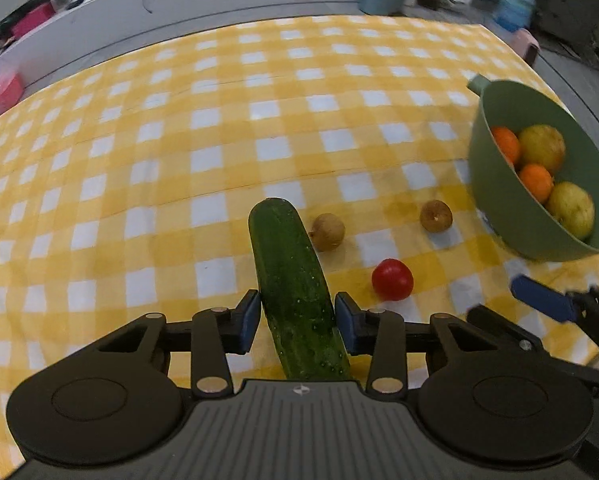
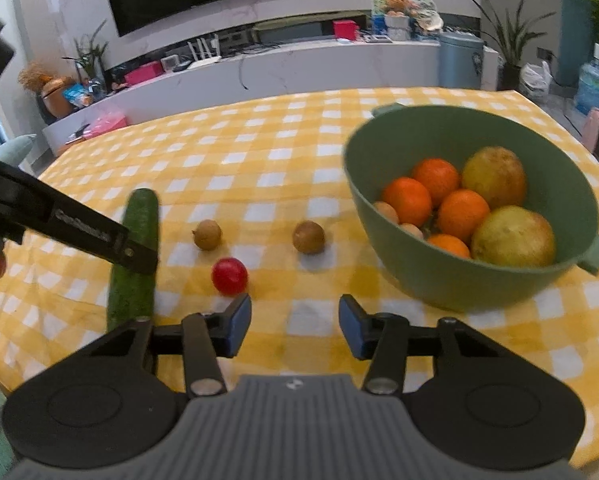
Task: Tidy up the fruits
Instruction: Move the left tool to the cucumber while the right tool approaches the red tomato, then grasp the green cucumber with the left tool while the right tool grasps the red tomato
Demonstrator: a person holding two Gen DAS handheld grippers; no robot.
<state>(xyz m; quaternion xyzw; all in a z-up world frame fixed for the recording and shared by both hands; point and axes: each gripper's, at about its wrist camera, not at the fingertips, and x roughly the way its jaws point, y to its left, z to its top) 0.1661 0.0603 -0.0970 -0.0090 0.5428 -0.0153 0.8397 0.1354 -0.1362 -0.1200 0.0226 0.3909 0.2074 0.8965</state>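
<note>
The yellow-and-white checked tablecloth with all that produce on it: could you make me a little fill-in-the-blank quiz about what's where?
1. The left gripper has its jaws closed on the long dark green ____.
2. The oranges sit inside the green plastic ____.
3. Loose on the checked tablecloth between two small brown round fruits lies one small ____ tomato.
4. The right gripper holds ____.

Missing words: cucumber; bowl; red; nothing

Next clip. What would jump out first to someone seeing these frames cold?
The cucumber between the left gripper's blue pads, lengthwise on the yellow checked cloth. To its right sits the green bowl with oranges and yellow fruit; a red tomato lies before the open right gripper.
</note>
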